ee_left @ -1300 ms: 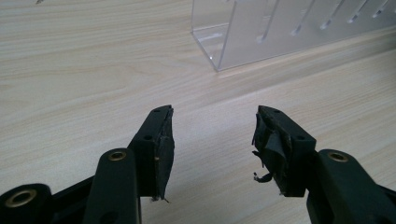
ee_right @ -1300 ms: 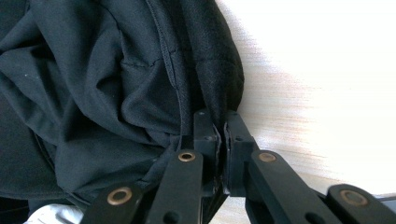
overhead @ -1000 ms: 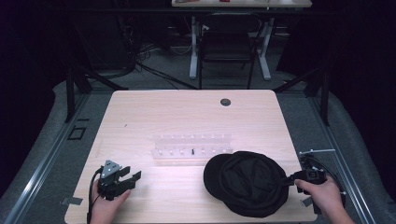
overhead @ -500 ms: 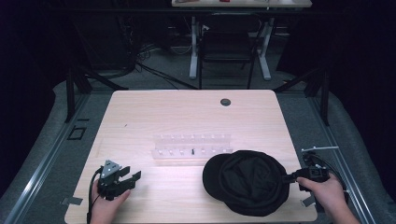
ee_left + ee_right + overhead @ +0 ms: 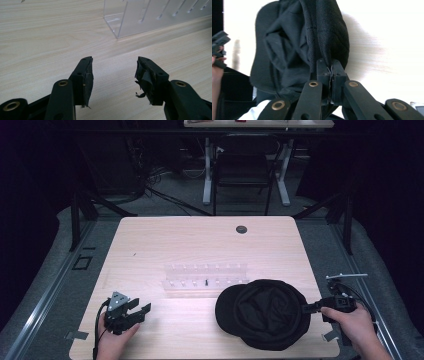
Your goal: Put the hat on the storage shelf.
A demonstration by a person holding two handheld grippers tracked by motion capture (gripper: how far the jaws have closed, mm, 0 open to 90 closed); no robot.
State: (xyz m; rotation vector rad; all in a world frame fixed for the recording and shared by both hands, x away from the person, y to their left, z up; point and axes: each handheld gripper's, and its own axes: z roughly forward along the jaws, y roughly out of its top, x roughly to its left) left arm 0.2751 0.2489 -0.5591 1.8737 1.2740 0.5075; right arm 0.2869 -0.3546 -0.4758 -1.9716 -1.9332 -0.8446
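Observation:
A black cap [image 5: 263,312] lies at the front right of the wooden table [image 5: 200,240]. My right gripper [image 5: 307,308] is shut on the cap's right edge; in the right gripper view the jaws pinch the black fabric rim [image 5: 329,62] of the cap [image 5: 294,47]. My left gripper [image 5: 142,310] rests at the front left corner, open with nothing between its fingers [image 5: 85,75], a short way from the clear rack [image 5: 150,17].
A clear acrylic rack [image 5: 205,277] with several slots lies across the table's middle, just behind the cap. A round dark grommet [image 5: 241,229] sits near the far edge. A chair and desk legs stand on the floor beyond.
My right hand and gripper have shifted slightly, still holding the cap's edge. The left gripper has stayed in place.

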